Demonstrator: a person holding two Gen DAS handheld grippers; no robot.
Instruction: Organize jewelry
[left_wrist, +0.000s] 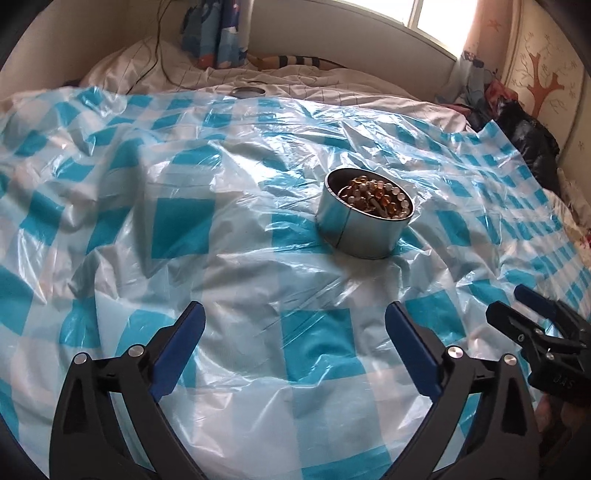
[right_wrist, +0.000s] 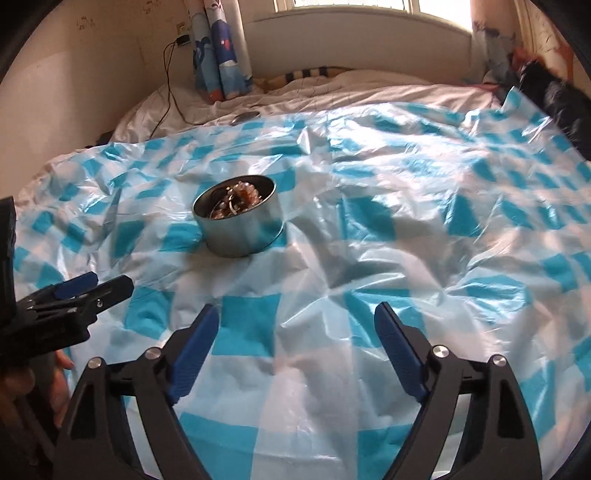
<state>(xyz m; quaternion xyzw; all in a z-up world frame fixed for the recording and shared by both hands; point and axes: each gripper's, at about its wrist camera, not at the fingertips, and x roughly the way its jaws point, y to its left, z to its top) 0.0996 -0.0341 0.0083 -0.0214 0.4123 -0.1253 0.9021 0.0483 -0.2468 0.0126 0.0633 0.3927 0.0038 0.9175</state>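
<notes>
Left wrist view: left tongs (left_wrist: 295, 314) spread wide, empty, the bead-filled tin (left_wrist: 367, 218) ahead and slightly right. Right tongs (right_wrist: 297, 315) gape too, tin up-left. Left looks nearer.

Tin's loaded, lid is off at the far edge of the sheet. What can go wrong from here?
1. The round tin sits on crinkled checked plastic sheet over soft bedding; a nudge could tip it and spill the beaded jewelry.
2. The lid lies far back, so fetching it probably means reaching over the tin.
3. The left hand-held gripper and right hand-held gripper, both open and empty, hover close together and could collide.
</notes>
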